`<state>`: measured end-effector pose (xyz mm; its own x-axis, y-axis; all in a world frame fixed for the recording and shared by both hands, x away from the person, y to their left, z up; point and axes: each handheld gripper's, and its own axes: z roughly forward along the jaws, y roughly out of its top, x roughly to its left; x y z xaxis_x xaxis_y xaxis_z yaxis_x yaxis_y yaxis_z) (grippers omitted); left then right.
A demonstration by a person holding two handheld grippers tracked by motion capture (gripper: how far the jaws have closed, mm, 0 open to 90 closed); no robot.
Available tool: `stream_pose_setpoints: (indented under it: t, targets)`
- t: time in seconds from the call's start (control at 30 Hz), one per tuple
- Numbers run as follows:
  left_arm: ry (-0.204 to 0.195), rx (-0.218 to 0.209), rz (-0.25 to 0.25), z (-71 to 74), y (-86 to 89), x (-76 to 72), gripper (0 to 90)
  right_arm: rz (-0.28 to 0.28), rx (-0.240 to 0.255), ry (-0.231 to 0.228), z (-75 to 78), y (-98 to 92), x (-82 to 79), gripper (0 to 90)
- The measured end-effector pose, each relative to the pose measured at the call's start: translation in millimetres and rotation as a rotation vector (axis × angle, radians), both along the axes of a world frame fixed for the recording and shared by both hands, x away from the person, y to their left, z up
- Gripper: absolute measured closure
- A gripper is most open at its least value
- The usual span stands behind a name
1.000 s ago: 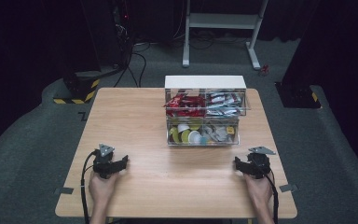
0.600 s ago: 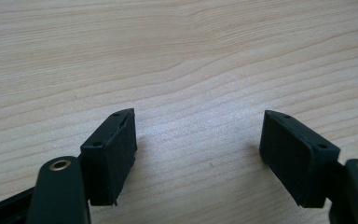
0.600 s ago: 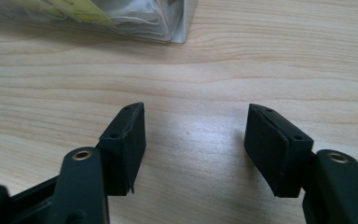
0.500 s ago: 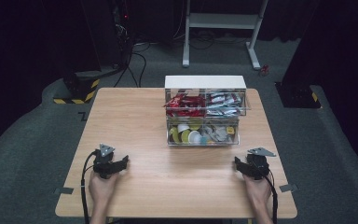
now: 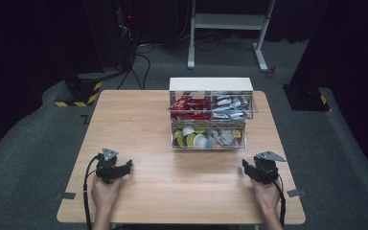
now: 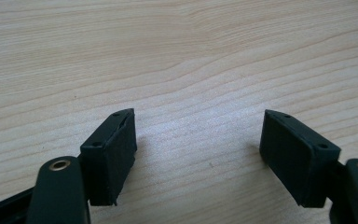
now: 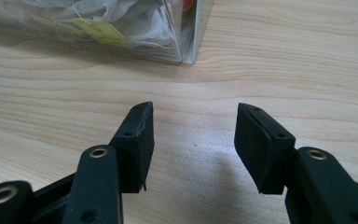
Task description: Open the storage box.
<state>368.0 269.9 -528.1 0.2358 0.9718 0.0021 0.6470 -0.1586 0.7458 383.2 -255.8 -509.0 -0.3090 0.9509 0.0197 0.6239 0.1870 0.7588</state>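
A close look down at a pale wooden table (image 6: 177, 56), its grain running in long wavy bands from side to side; the left gripper (image 6: 198, 140) rises from the bottom edge, two black jaws standing wide apart with bare wood between them; each jaw ends in a flat rectangular pad (small screw holes show along the top edges); soft shadows lie on the wood beneath the pads.

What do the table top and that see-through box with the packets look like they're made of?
Table top: pale wood or wood-look laminate, matte, with wavy grain lines. Box: looks like clear glossy plastic, since its contents show through the walls; its lid is opaque white.
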Motion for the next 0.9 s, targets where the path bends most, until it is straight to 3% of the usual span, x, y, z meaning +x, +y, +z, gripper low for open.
stream_pose_setpoints:
  t: [0.1, 0.33, 0.67, 0.9]
  targets:
    - [0.000, -0.001, 0.000, 0.0, 0.0, 0.0, 27.5, 0.003, 0.006, 0.002, 0.7, -1.2, -0.2, 48.1]
    - [-0.001, -0.002, 0.001, 0.0, 0.1, 0.0, 27.9, 0.011, 0.078, -0.014, 6.0, -5.9, -3.4, 48.3]
    - [0.000, -0.003, 0.001, 0.0, 0.3, 0.0, 27.5, 0.041, 0.109, -0.046, 21.0, -6.6, -1.9, 48.6]
    - [0.006, -0.002, -0.017, -0.3, -0.8, 1.0, 23.0, 0.055, 0.117, -0.041, 27.6, -6.5, 0.5, 51.0]
